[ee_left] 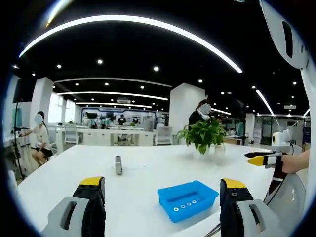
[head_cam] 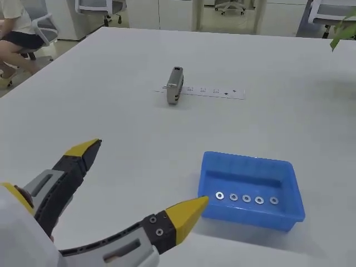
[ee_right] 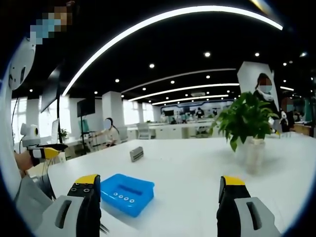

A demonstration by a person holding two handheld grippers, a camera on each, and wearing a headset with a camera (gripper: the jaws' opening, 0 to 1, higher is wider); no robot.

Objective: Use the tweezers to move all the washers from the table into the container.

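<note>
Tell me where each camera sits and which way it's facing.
Head view: on the headset, looking forward and down at the table and blue container of washers; open left gripper lower left.
Left gripper view: on the left gripper, facing level across the table at the container; own jaws below, right gripper in a hand at right.
Right gripper view: on the right gripper, facing the potted plant; own jaws below, left gripper far left.
Shared: both gripper views show container and plant.

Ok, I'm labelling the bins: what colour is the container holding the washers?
Blue; the container shows best in the head view.
</note>
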